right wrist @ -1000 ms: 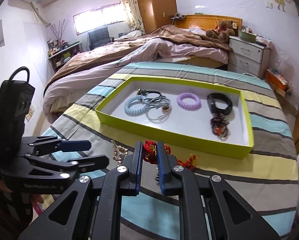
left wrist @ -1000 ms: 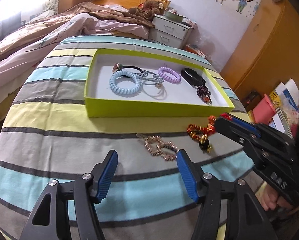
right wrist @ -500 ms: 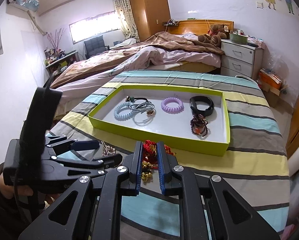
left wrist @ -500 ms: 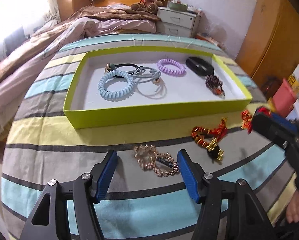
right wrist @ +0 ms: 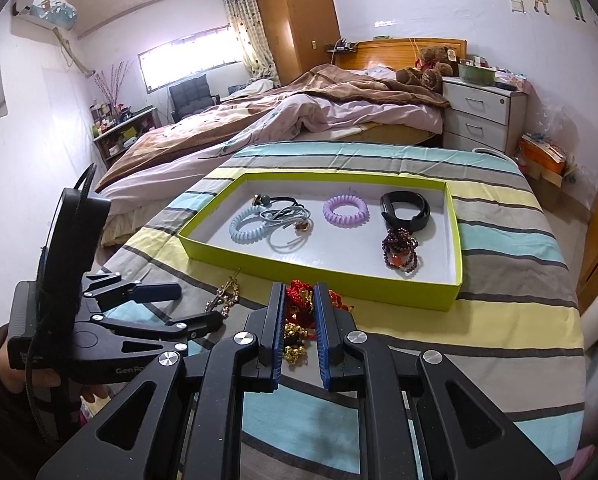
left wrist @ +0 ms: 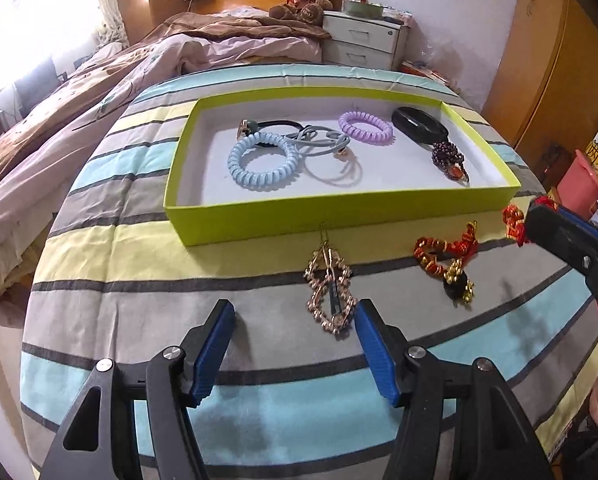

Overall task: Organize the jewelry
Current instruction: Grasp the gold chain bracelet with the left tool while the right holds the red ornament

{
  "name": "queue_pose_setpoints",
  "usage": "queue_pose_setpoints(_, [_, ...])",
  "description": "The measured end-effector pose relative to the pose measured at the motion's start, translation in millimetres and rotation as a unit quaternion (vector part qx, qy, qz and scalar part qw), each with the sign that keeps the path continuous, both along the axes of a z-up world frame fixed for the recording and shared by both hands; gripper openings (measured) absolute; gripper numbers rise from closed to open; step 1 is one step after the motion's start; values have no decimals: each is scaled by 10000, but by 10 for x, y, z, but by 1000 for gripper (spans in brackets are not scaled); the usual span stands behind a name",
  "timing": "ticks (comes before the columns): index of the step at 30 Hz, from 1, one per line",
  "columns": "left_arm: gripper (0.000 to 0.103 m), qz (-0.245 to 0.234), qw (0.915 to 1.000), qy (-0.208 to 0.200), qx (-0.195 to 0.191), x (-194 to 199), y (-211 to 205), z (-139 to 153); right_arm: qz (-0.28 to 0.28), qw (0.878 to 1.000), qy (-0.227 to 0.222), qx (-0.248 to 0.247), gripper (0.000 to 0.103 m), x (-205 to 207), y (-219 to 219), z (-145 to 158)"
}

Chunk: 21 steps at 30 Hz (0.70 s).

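Left claw tipped steeply down over the striped cloth, fingers spread wide, nothing between the pads. Left hand low at the near left corner, wrapped round the grip. Gold chain bracelet flat on the cloth just ahead of the tips, near end close to the right-hand finger, apparently not touching.

Right claw angled down less steeply, nearly together and clamped on a red knotted cord. From the left wrist camera, at the right edge of frame with a red tuft poking out of the tip, clear of the cloth. Red-and-gold bracelet on the cloth between the two claws; possibly joined to the clamped cord, hard to tell from either view.

Yellow-green tray just beyond the chain, front wall right at the chain's far end. Inside: pale blue coil overlapping grey hair ties, then purple coil, black band, and dark bead bracelet toward the right wall. Bare tray floor along the near wall and in the near left corner. Open cloth left of the chain; cloth edge dropping away on the left toward the bed.

Against a second ago: left view pitched further down, tray larger and more central, chain now lengthwise in frame. Same narrow gap and same red cord in the right claw.
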<state>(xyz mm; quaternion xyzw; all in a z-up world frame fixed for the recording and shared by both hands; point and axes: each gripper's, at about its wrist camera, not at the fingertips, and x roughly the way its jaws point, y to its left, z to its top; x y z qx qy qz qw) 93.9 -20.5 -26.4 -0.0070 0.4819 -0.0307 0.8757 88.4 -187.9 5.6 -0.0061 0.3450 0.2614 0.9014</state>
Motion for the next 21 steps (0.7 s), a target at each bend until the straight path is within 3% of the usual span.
queue_pose_setpoints(8, [62, -94, 9999, -49, 85, 105, -104, -11, -28, 10000, -14, -44, 14, 6, 25, 0])
queue_pose_setpoints(13, [55, -104, 9999, -108, 76, 85, -73, -5, -38, 10000, -24, -75, 14, 4, 22, -3])
queue_pose_setpoints(21, [26, -97, 9998, -159, 74, 37, 14, 20, -75, 9999, -15, -77, 14, 13, 17, -5])
